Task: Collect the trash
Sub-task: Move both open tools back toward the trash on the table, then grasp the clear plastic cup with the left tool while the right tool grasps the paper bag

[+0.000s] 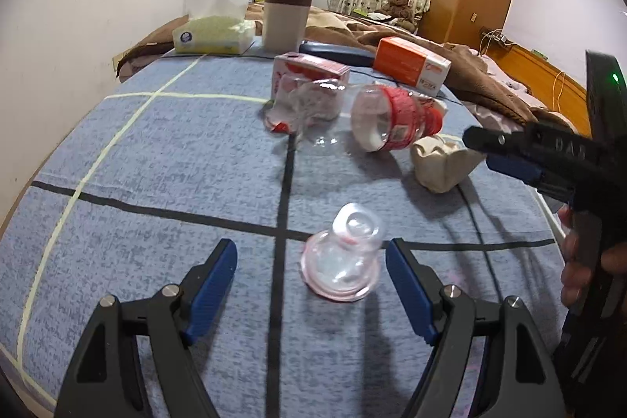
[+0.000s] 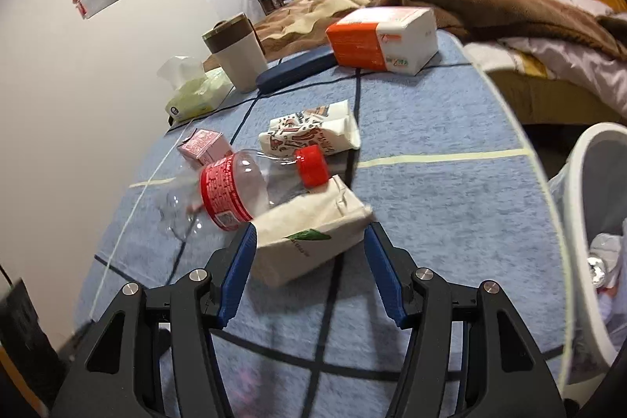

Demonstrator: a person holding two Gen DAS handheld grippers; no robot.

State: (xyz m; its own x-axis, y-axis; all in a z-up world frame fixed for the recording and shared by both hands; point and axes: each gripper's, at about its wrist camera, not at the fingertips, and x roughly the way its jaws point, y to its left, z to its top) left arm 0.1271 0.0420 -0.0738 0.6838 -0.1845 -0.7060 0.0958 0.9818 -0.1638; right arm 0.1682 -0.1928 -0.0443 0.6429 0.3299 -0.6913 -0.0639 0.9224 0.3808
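My left gripper [image 1: 311, 263] is open, its blue fingers on either side of a small clear plastic cup [image 1: 341, 257] lying on the blue cloth. My right gripper [image 2: 309, 253] is open around a white paper bag [image 2: 309, 230], not closed on it; it also shows in the left wrist view [image 1: 476, 143] beside that bag [image 1: 441, 163]. A clear bottle with a red label [image 2: 235, 190] lies next to the bag, also seen in the left wrist view [image 1: 395, 124]. A printed wrapper [image 2: 309, 132] and a pink carton [image 2: 203, 145] lie behind.
A white trash bin [image 2: 588, 222] with trash inside stands off the table's right edge. At the back are a tissue pack [image 1: 213, 34], a beige cup [image 1: 286, 18], an orange-white box [image 2: 384, 38] and a dark blue case [image 2: 294, 69]. A bed lies beyond.
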